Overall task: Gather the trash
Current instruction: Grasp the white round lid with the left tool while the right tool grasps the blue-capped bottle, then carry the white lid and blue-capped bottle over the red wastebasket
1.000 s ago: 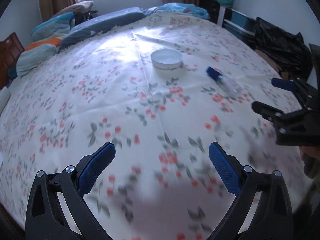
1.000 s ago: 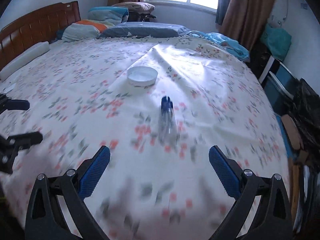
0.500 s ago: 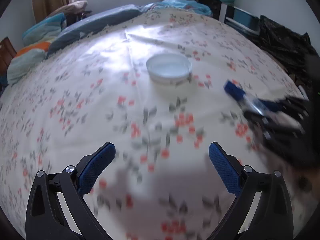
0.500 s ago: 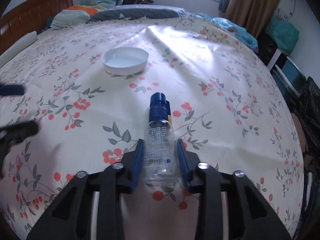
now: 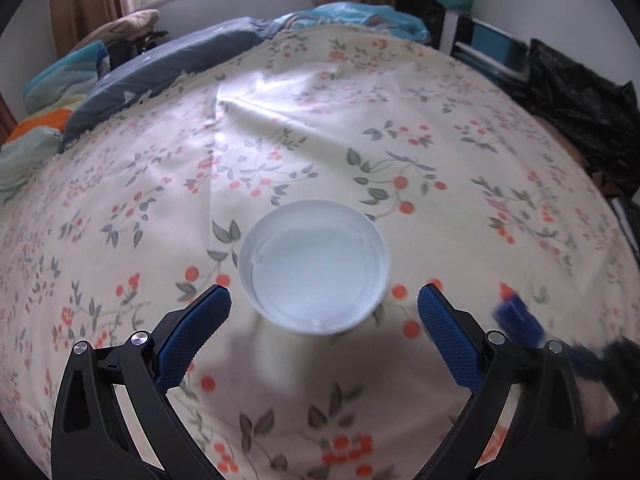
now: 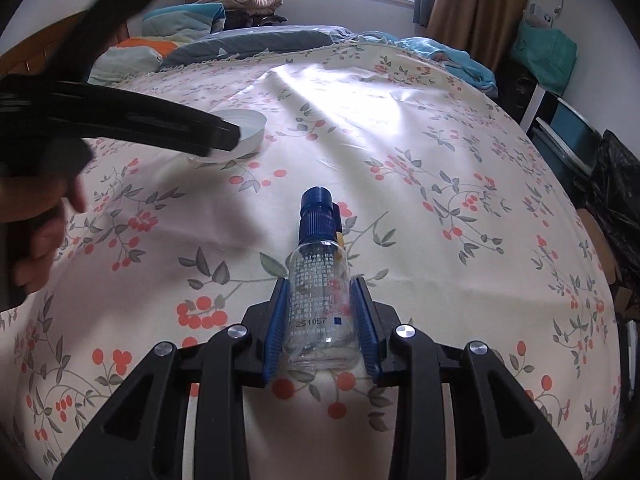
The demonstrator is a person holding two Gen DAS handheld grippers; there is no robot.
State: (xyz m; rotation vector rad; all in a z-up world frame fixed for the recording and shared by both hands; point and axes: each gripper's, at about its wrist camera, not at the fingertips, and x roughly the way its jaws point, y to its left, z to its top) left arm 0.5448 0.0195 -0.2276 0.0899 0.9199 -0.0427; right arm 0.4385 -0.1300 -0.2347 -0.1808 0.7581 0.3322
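Note:
A clear plastic bottle point(image 6: 322, 300) with a blue cap lies on the floral bedsheet, cap pointing away. My right gripper point(image 6: 322, 286) is shut on its body, both blue pads pressed against its sides. A shallow white plastic bowl point(image 5: 315, 266) sits empty on the sheet, and my left gripper point(image 5: 324, 304) stands open just in front of it, one finger on each side of its near rim without touching. In the right wrist view the bowl point(image 6: 250, 124) is partly hidden behind the left gripper's black frame. The bottle's blue cap point(image 5: 516, 318) shows blurred at the left view's lower right.
A person's hand point(image 6: 36, 232) holds the left gripper at the left. Pillows and folded bedding point(image 6: 184, 20) lie at the bed's far end. A black rubbish bag point(image 5: 580, 104) and shelves point(image 6: 560, 128) stand beside the bed's right edge.
My right gripper closed on the bottle and now holds still. My left gripper moved forward across the sheet until the white bowl lies between its open fingers.

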